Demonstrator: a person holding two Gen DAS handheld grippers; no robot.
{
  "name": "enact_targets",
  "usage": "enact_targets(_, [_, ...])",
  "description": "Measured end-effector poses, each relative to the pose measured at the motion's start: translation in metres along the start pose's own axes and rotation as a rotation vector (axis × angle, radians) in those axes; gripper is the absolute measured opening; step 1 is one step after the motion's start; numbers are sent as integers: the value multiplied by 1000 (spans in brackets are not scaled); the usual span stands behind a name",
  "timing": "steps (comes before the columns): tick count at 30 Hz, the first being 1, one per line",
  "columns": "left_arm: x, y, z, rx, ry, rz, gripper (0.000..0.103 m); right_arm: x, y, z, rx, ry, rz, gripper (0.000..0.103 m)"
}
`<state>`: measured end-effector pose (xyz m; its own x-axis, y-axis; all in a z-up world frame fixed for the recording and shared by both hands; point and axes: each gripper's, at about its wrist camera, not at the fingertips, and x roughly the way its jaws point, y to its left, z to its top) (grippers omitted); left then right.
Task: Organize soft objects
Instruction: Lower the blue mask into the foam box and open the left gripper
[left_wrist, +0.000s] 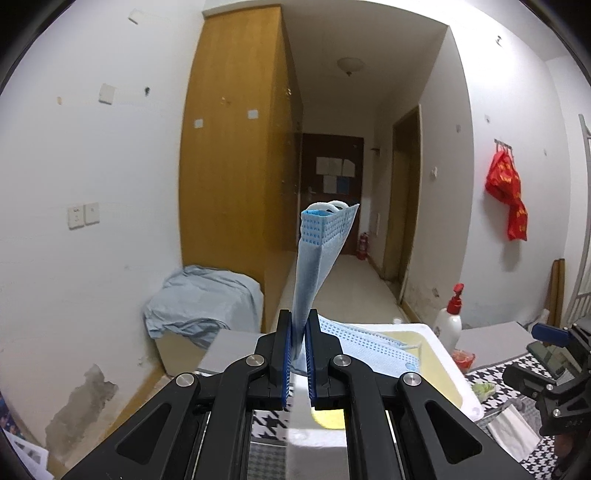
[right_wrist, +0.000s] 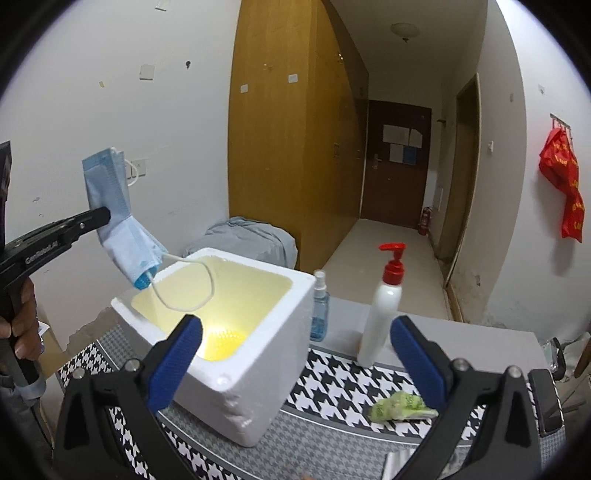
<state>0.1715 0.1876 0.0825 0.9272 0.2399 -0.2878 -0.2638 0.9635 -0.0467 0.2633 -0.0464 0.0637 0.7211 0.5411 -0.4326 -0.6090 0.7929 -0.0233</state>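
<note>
Over the houndstooth tabletop (right_wrist: 332, 380) the white foam box (right_wrist: 258, 369) waits open, left claw (left_wrist: 298, 354) pinching the blue mask (right_wrist: 110, 206) above its rim — ease it lower before letting go, loop included, while the right claw (right_wrist: 295, 354) hangs spread, empty.

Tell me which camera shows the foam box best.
Right wrist view: the whole white foam box shows, yellow-lit inside, standing on the houndstooth cloth. Left wrist view shows only its rim, partly hidden by the left hand-held gripper.
</note>
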Motion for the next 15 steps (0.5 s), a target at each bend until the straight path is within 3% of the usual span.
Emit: enact_targets(15, [30, -32, -2, 43, 64, -66, 7, -16, -28, -19, 52, 15, -35, 103])
